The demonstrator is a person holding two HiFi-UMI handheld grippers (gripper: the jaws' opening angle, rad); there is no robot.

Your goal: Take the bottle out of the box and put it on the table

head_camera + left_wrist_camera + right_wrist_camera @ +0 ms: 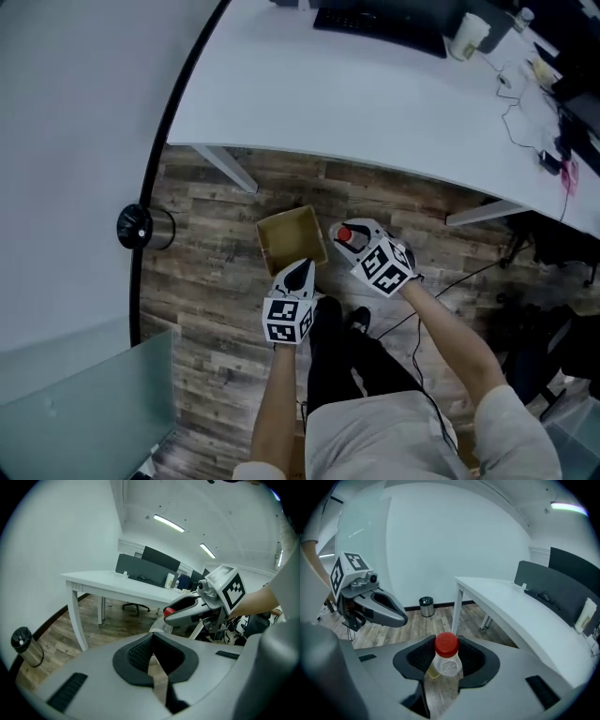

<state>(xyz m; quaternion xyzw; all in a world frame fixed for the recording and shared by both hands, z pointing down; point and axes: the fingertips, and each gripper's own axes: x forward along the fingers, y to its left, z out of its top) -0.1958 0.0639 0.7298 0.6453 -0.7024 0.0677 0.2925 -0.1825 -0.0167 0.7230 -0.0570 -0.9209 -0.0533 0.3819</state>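
Red-capped bottle (448, 660) is held in the jaws of my right gripper (447, 641), over the wood floor (216, 281) just beside the open cardboard box (291, 236) and short of the white counter (375, 94), while my left gripper (152, 637) has its jaws closed on nothing.

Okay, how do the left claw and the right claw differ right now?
The right claw grips a red-capped bottle; the left claw is closed on nothing. In the head view the right claw sits beside the cardboard box, the left claw over its near edge. Both carry marker cubes.
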